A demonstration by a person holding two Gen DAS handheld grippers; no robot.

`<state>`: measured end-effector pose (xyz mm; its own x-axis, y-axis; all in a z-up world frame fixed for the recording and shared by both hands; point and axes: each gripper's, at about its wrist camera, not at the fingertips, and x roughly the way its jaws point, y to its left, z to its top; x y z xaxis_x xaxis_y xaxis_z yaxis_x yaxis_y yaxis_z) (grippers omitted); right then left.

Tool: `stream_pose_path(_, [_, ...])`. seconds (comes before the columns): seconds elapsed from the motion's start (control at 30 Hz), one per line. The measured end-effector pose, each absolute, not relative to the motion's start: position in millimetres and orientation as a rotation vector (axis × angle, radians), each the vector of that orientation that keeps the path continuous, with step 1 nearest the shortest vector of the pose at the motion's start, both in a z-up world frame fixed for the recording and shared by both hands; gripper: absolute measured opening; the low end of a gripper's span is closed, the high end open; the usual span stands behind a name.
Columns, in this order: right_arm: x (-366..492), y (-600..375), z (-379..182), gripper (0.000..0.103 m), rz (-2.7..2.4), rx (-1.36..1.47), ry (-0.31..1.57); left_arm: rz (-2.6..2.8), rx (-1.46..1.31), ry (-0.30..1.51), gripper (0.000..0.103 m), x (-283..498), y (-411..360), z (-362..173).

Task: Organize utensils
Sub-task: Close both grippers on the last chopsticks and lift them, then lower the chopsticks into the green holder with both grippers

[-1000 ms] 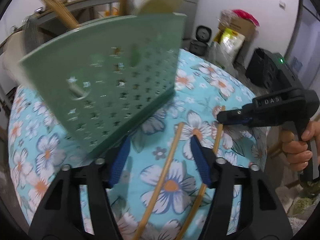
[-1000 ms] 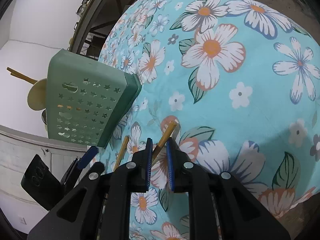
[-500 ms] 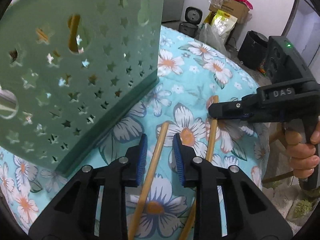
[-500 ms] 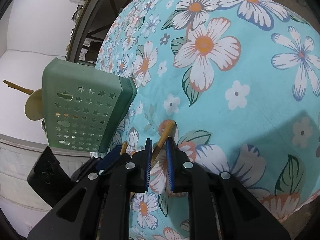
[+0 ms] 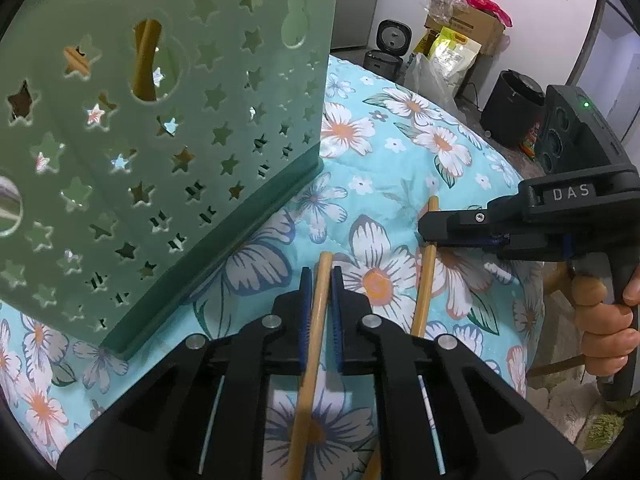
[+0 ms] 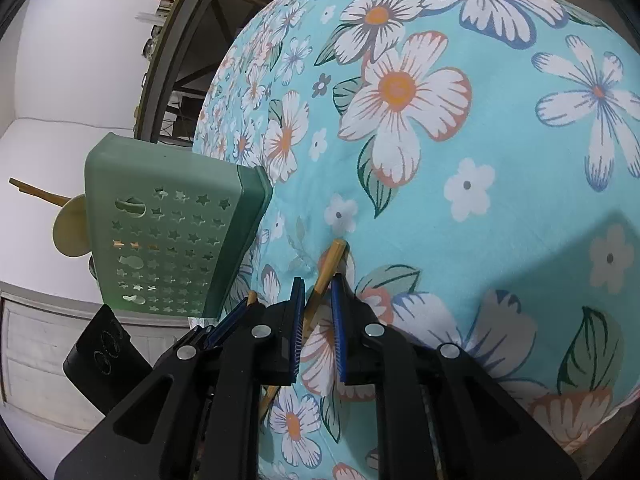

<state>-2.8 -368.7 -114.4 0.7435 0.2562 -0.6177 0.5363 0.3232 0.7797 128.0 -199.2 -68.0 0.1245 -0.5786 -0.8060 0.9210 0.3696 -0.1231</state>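
Note:
Two bamboo chopsticks lie on the floral tablecloth [image 5: 400, 168]. My left gripper [image 5: 320, 280] is shut on the left chopstick [image 5: 316, 320], its tip poking out between the blue pads. My right gripper [image 6: 316, 292] is shut on the right chopstick [image 6: 330, 264], which also shows in the left wrist view [image 5: 425, 276]. The green perforated utensil holder [image 5: 160, 140] stands just left of the left gripper and holds wooden utensils; it also shows in the right wrist view [image 6: 172, 236].
The right gripper's body and the hand holding it [image 5: 580, 220] fill the right of the left wrist view. Boxes, bags and a black bin [image 5: 512, 112] stand on the floor beyond the table. A metal shelf [image 6: 180, 40] stands behind the table.
My left gripper has moved forward over the left chopstick and closed from wide open onto it. The right gripper stays shut on its chopstick, shifted slightly.

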Motion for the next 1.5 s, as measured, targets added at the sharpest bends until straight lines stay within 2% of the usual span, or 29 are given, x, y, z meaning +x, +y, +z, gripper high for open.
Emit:
stream_pose_path(0.3, [-6.6,-370.9,-118.2,0.012,-0.206,1.284,0.75,-1.136,0.427,0.82,0.007,125.0,-176.8,-35.8])
stream_pose_path(0.8, [-4.2,-372.3,-112.7,0.012,-0.2,1.264,0.76,-1.052,0.239,0.64,0.007,138.0,-102.3,59.4])
stream_pose_path(1.0, [2.1,-368.9,-86.4,0.012,-0.186,1.159,0.746,-1.035,0.137,0.568,0.007,142.1,-74.8,97.8])
stream_pose_path(1.27, [6.9,-356.8,-19.4,0.011,-0.162,0.908,0.662,-1.061,-0.048,0.423,0.006,149.2,-49.9,163.7])
stream_pose_path(1.5, [5.3,-354.4,-11.7,0.011,-0.165,0.877,0.659,-1.1,-0.273,0.255,0.006,162.8,-38.7,224.2])
